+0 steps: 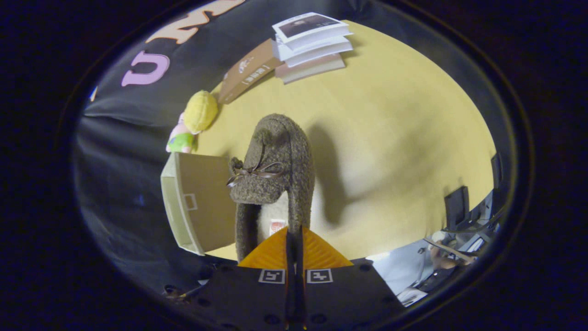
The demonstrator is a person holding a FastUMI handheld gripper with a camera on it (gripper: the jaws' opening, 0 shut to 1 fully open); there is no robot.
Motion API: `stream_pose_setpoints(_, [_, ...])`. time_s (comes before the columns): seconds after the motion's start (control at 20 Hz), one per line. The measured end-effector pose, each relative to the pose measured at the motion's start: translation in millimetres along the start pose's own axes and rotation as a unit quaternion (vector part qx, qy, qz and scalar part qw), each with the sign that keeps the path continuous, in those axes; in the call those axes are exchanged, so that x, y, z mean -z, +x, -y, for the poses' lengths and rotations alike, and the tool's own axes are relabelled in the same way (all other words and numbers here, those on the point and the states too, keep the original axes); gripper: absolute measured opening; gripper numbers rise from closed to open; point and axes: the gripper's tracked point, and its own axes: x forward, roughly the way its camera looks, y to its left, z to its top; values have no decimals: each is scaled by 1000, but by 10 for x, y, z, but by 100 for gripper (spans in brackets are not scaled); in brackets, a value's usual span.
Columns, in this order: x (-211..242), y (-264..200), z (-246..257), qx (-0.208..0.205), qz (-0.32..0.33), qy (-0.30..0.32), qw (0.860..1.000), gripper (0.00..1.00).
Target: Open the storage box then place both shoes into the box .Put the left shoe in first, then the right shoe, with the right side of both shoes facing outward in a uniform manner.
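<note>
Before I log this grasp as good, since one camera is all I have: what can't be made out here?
- Gripper contact: in the gripper view the fingers hide where they pinch the brown shoe's heel rim.
- Shoe's sole and far side: turned away from the camera.
- Storage box interior: partly hidden by the shoe; contents unclear.
- Plush toy: its lower part is behind the box.

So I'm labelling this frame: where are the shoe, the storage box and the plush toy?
shoe (pixel 275 151): gripper view, on its fuzzy upper above the bow.
storage box (pixel 209 197): gripper view, on its broad tan face.
plush toy (pixel 200 110): gripper view, on its yellow head.
</note>
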Motion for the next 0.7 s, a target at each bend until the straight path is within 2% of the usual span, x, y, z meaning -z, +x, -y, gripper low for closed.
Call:
stream_pose_setpoints(0.15, [59,-147,-502,-38,0,-22,999,3])
stream_pose_setpoints(0.35, [152,-246,-1057,-69,7,-56,996,3])
stream_pose_setpoints(0.6, [385,-142,-1846,-130,-10,-77,989,3])
stream_pose_setpoints(0.7, [448,-12,-2084,-142,-18,-85,986,3])
